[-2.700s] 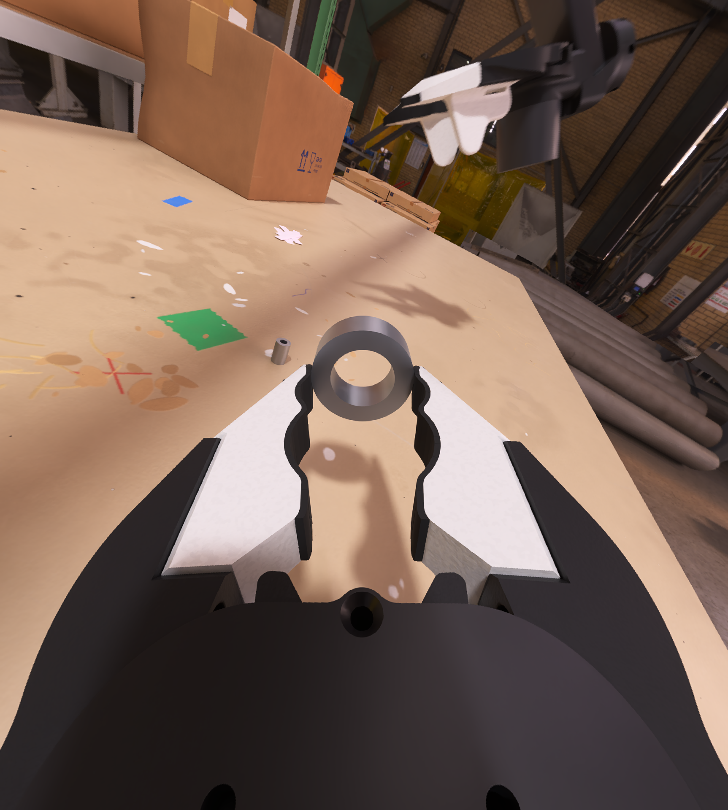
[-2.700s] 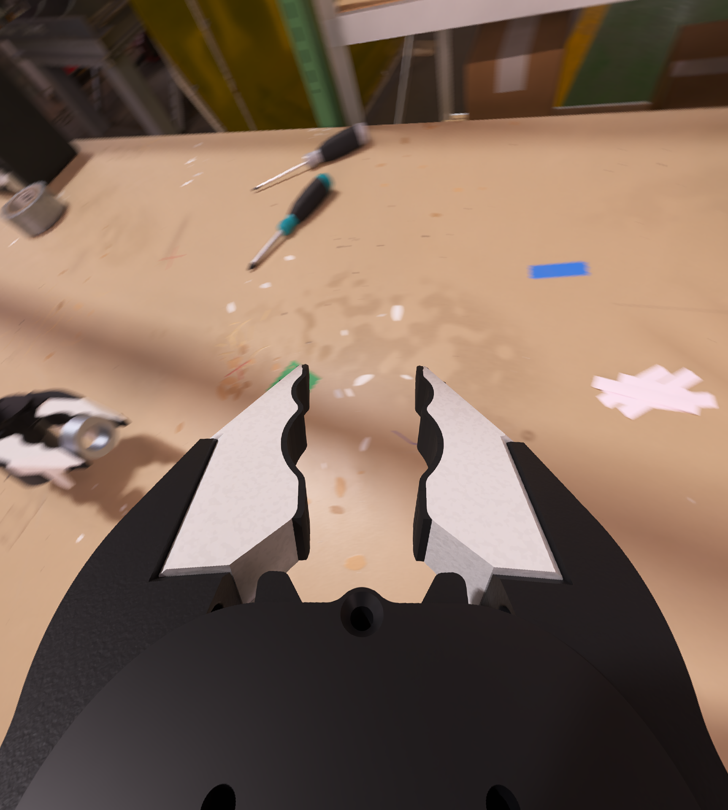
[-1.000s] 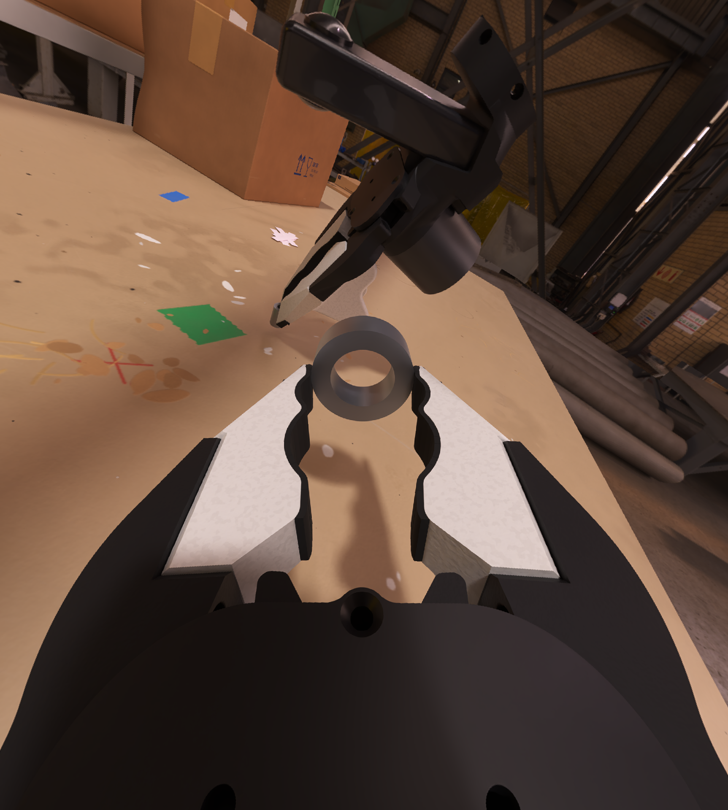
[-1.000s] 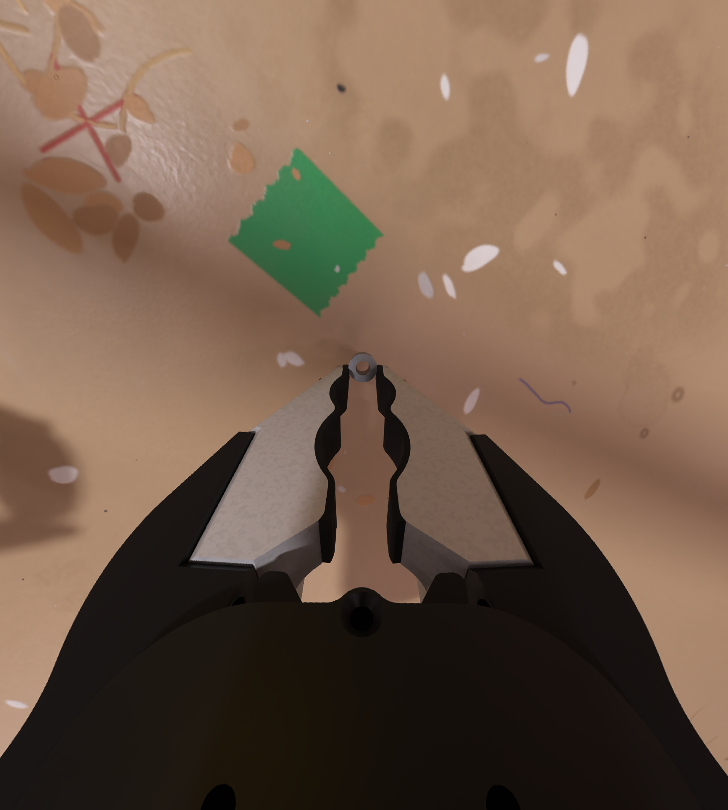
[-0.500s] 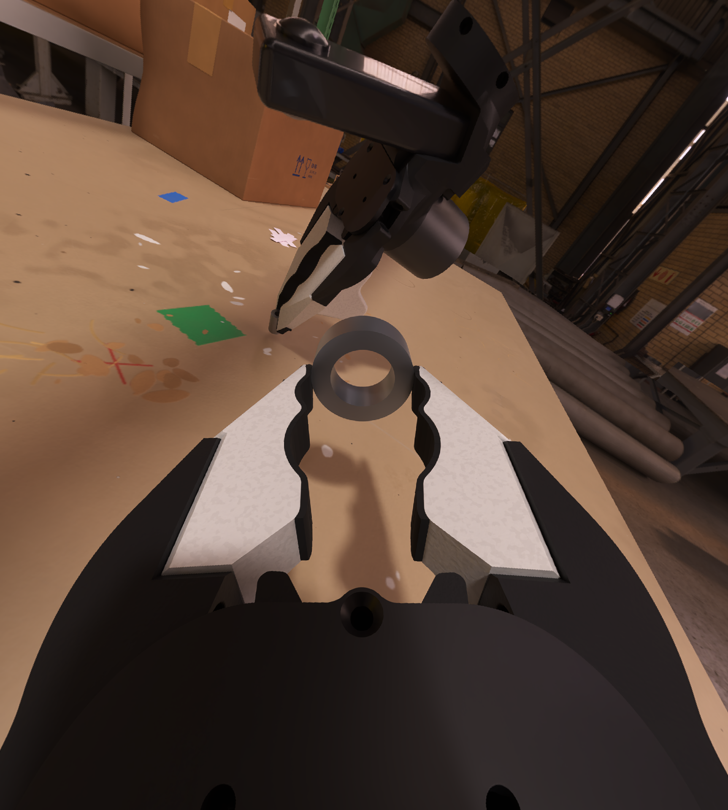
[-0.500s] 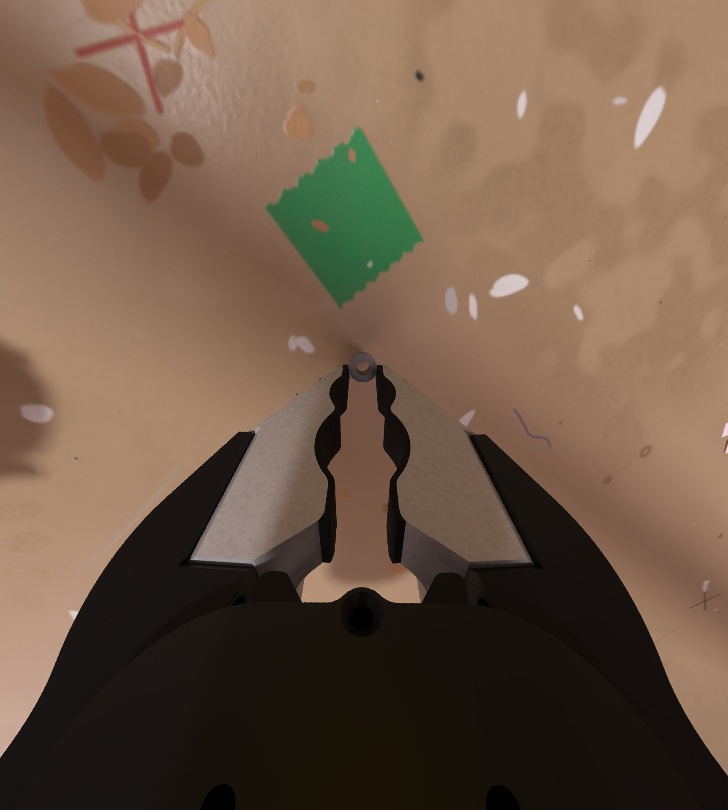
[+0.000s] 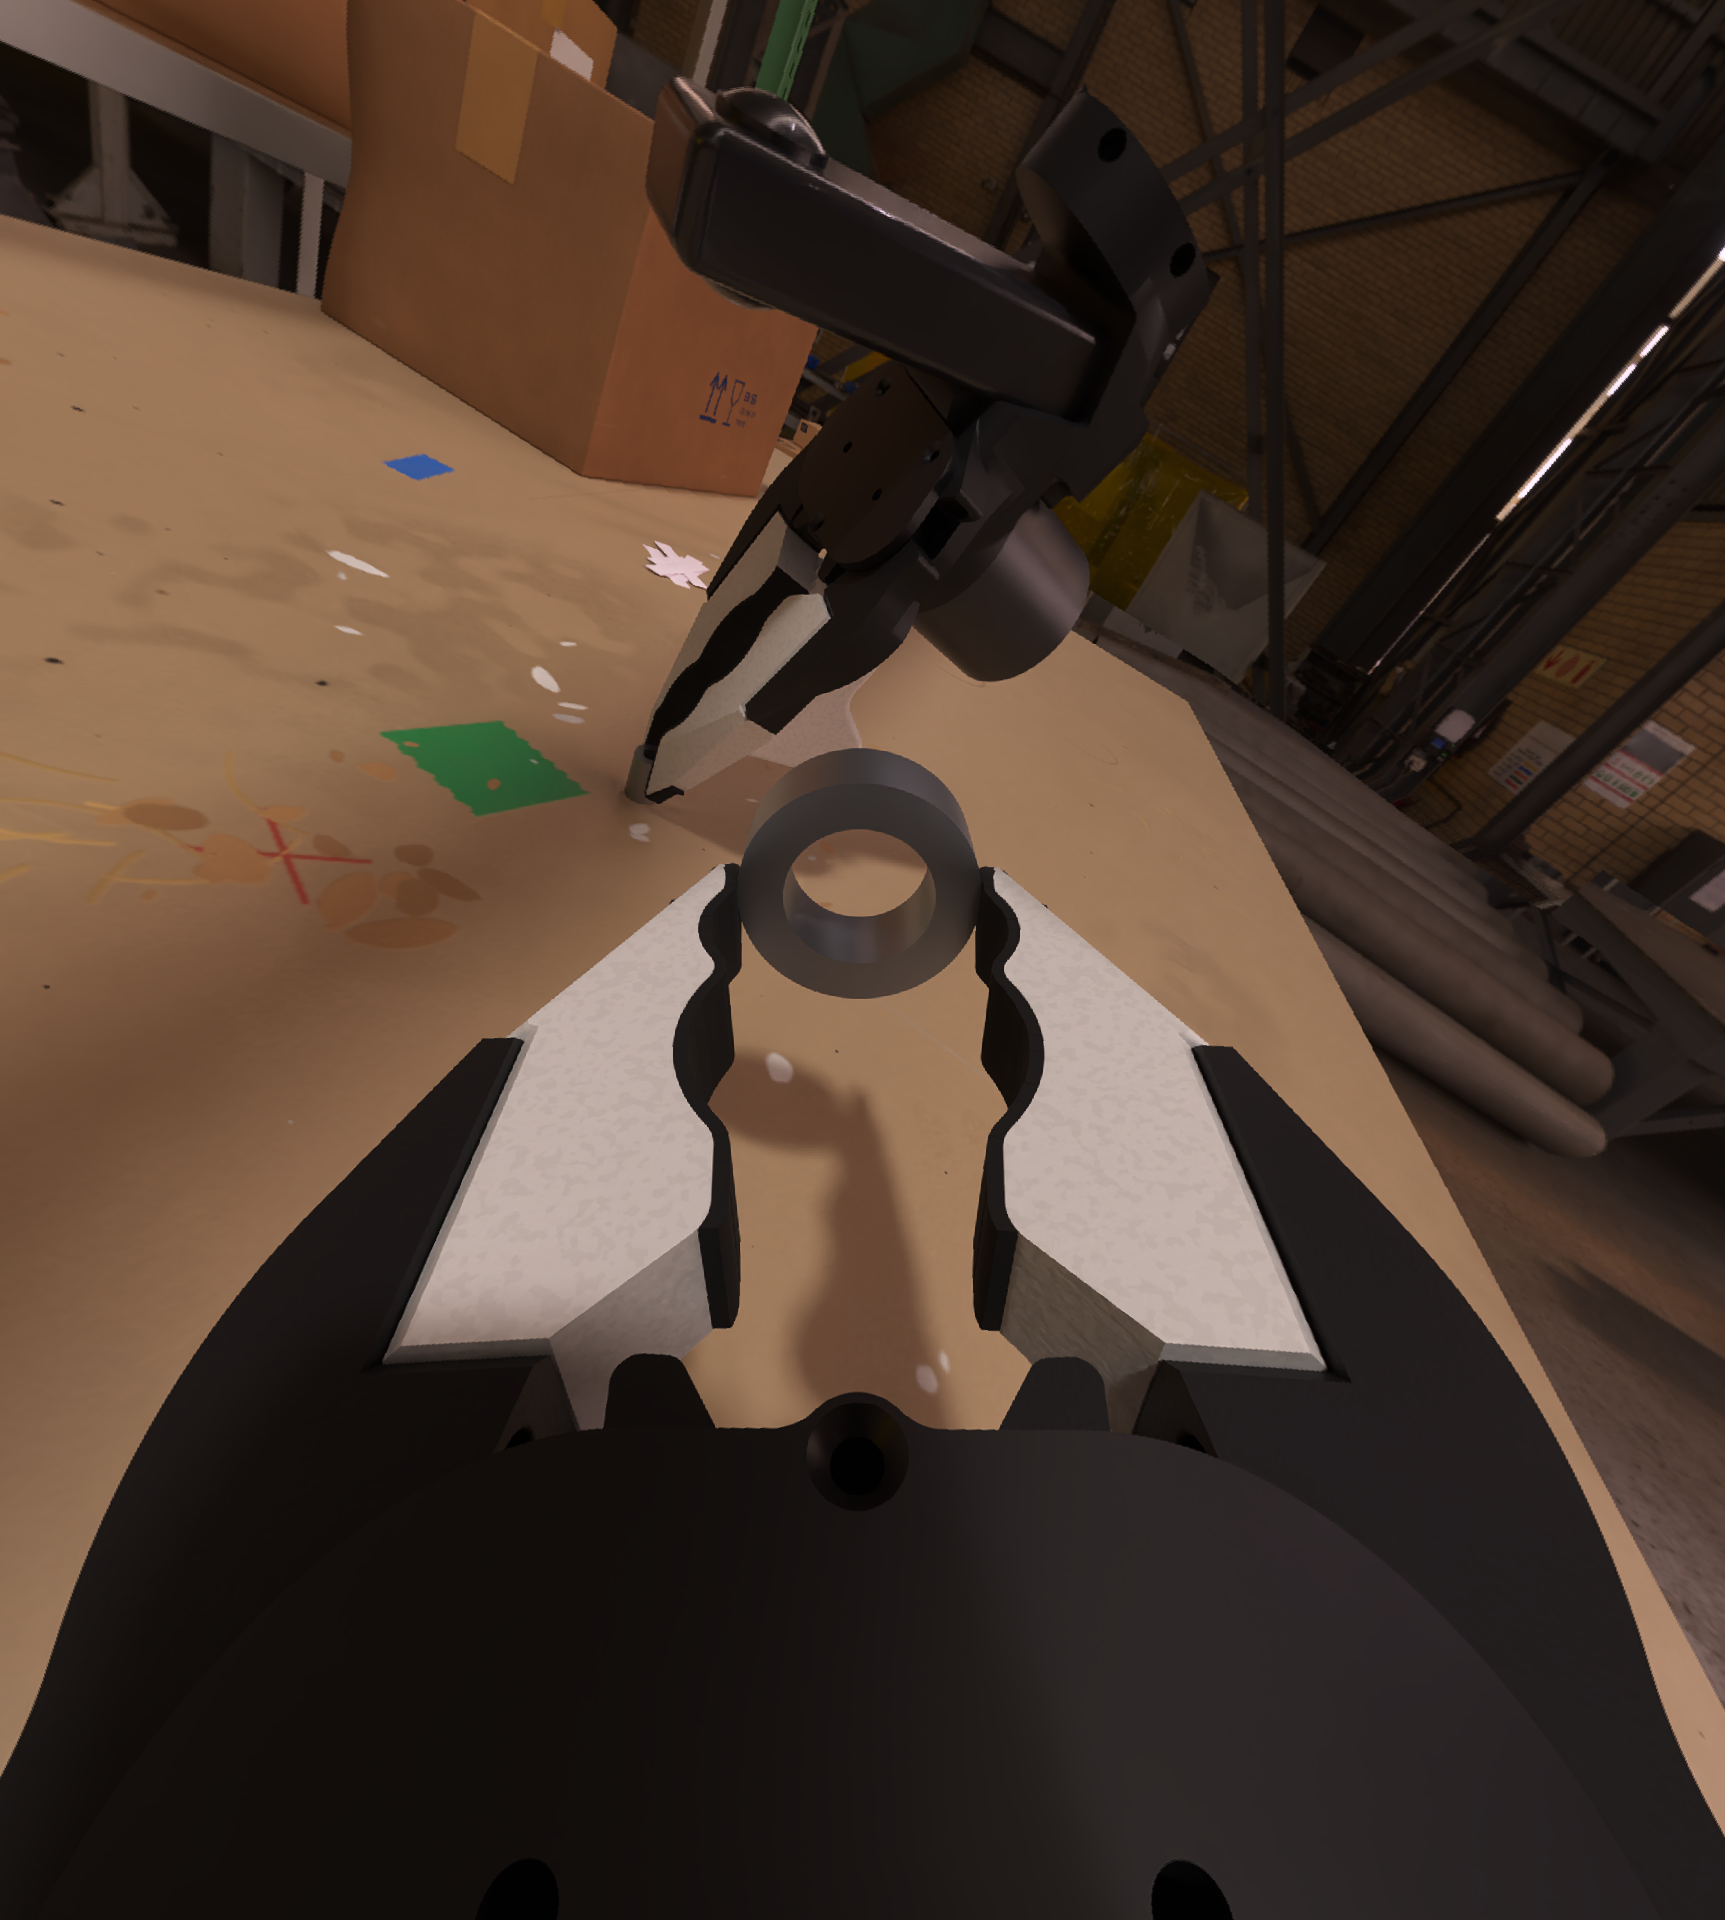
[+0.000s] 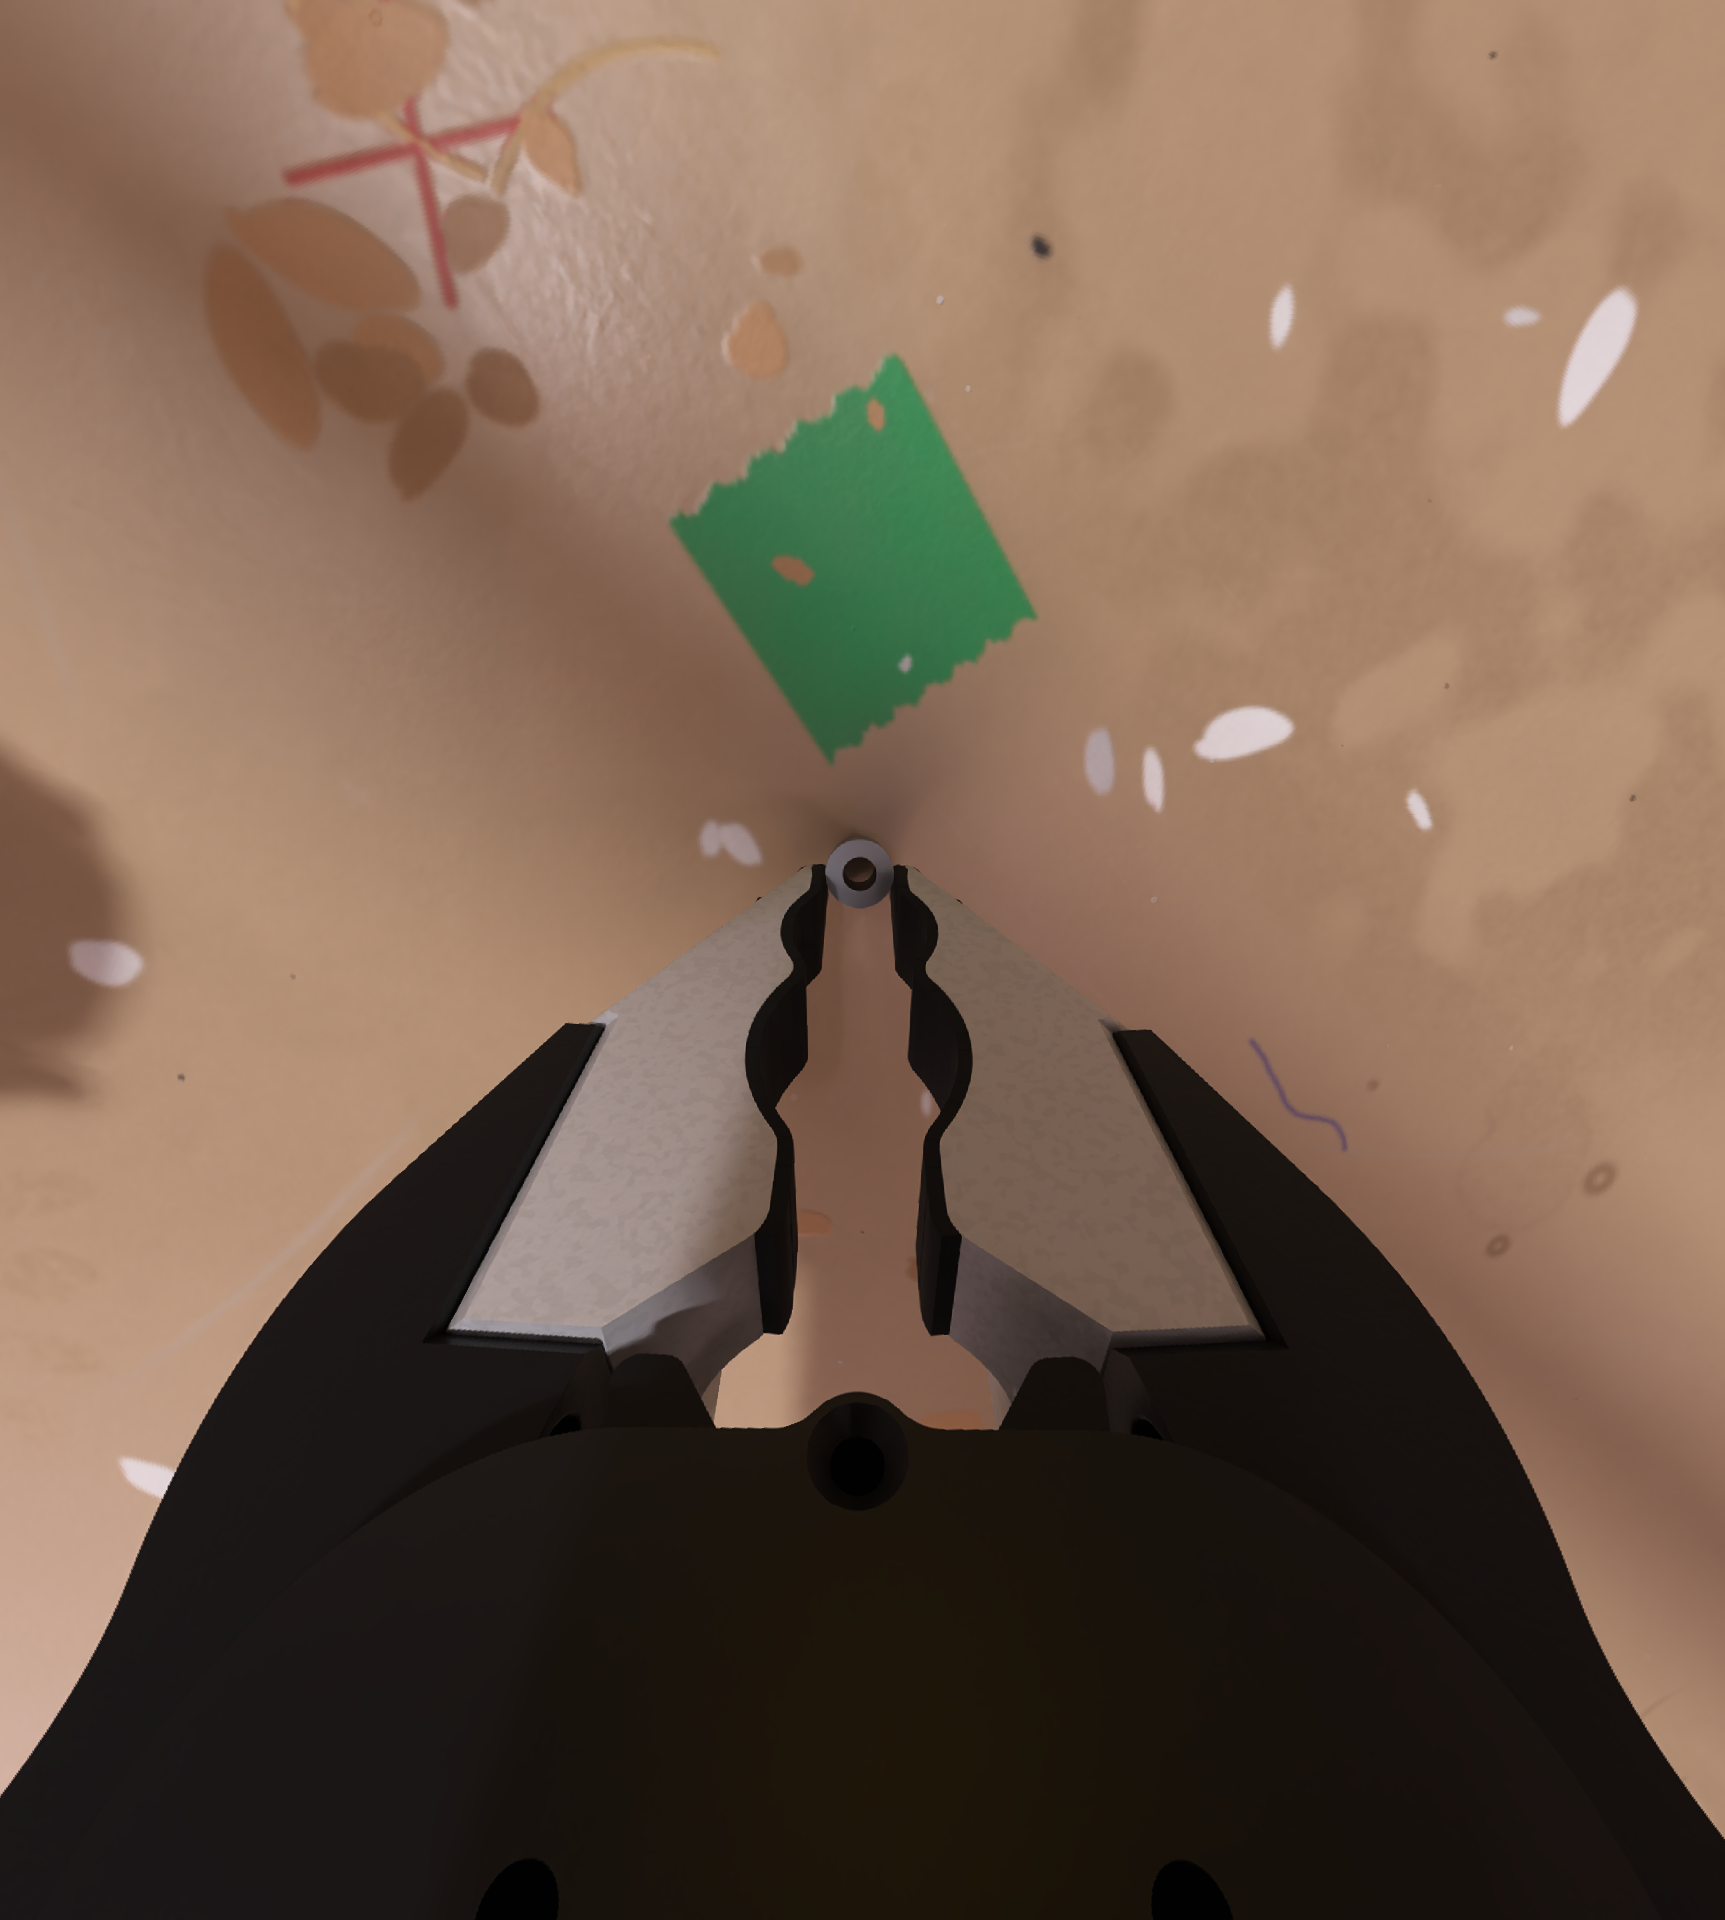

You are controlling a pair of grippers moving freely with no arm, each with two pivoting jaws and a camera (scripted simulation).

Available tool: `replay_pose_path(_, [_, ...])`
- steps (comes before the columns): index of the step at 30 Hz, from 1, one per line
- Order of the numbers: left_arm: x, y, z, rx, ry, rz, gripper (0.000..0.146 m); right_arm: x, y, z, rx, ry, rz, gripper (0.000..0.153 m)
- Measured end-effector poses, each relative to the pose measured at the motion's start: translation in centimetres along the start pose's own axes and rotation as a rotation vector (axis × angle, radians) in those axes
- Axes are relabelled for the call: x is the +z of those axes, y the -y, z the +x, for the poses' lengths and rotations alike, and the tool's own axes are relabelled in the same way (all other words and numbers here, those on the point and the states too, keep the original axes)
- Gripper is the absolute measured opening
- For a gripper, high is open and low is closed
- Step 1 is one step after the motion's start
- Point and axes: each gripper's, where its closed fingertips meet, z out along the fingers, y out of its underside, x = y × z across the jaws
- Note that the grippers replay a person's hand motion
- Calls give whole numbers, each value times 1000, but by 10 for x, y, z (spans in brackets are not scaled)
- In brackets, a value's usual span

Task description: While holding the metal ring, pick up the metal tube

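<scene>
Your left gripper (image 7: 858,883) clamps the metal ring (image 7: 856,873) aloft while your right gripper (image 8: 858,878) pinches the metal tube (image 8: 858,875) on the table (image 8: 1460,935); next, probably lift straight up.

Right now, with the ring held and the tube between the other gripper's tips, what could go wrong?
1. The right gripper pinches the tube only at its very tips, so the tube may slip out or tip during the lift.
2. The ring sits at the tips of the left gripper too; a jolt could drop it.
3. The two grippers are close in the left wrist view, so a careless lift might knock the ring.
</scene>
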Motion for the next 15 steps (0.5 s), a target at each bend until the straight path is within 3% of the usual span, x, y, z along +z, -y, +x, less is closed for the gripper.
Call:
replay_pose_path(5, [-1,1,0,-16,-7,6,45,-5,4,-6,56,38,46,12])
replay_pose_path(8, [0,0,-1,-18,-7,3,45,-26,14,-6,82,65,130,12])
replay_pose_path(12, [-1,0,-1,-20,-8,5,45,-84,33,5,124,81,324,12])
replay_pose_path(15, [-1,0,0,-25,-10,5,45,-136,35,35,185,20,466,12])
